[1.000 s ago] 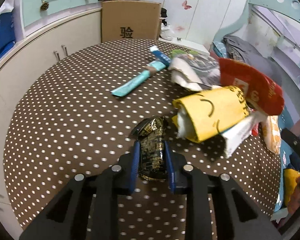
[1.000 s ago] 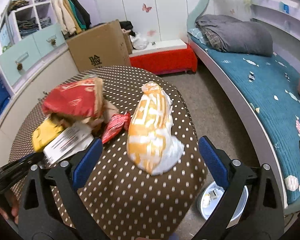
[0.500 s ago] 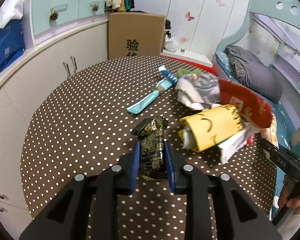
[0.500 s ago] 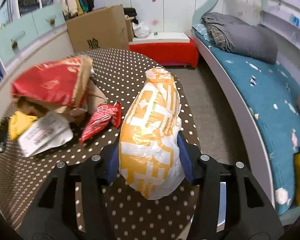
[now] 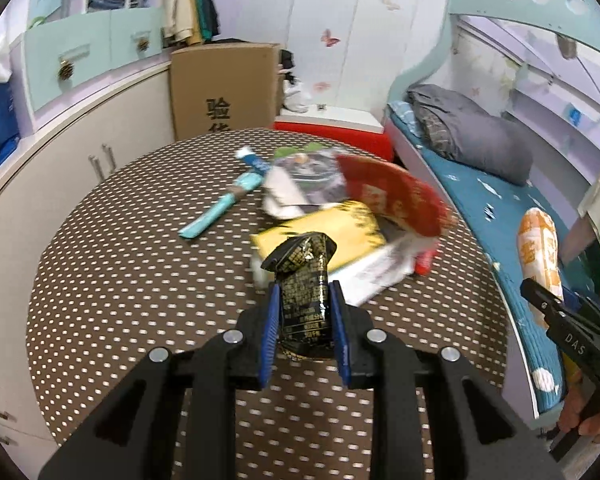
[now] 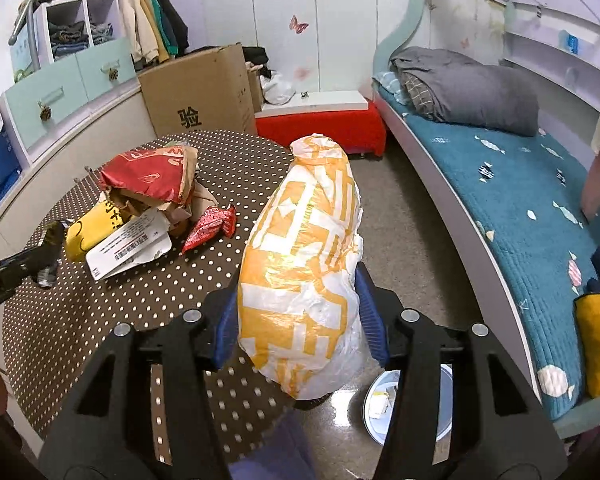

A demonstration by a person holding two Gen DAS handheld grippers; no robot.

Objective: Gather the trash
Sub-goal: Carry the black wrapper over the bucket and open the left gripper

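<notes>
My left gripper (image 5: 304, 292) is shut on a black and gold crumpled wrapper (image 5: 303, 276), held above the brown dotted round table (image 5: 112, 280). My right gripper (image 6: 298, 288) is shut on a puffy orange and white plastic bag (image 6: 300, 240), lifted past the table's right edge. Loose trash lies piled on the table: a red bag (image 5: 392, 196), a yellow pack (image 5: 332, 232), a white label pack (image 6: 128, 246), a small red packet (image 6: 210, 226) and a teal stick wrapper (image 5: 220, 208). The right wrist view shows the left gripper at its left edge.
A white bin (image 6: 380, 400) with scraps stands on the floor below the right gripper. A bed with a blue cover (image 6: 520, 208) runs along the right. A cardboard box (image 6: 196, 92), a red bench (image 6: 320, 124) and low cabinets (image 5: 100, 128) lie behind the table.
My right gripper's jaws closed on the orange and white bag and lifted it off the table. My left gripper rose and drew back with the black wrapper still in it.
</notes>
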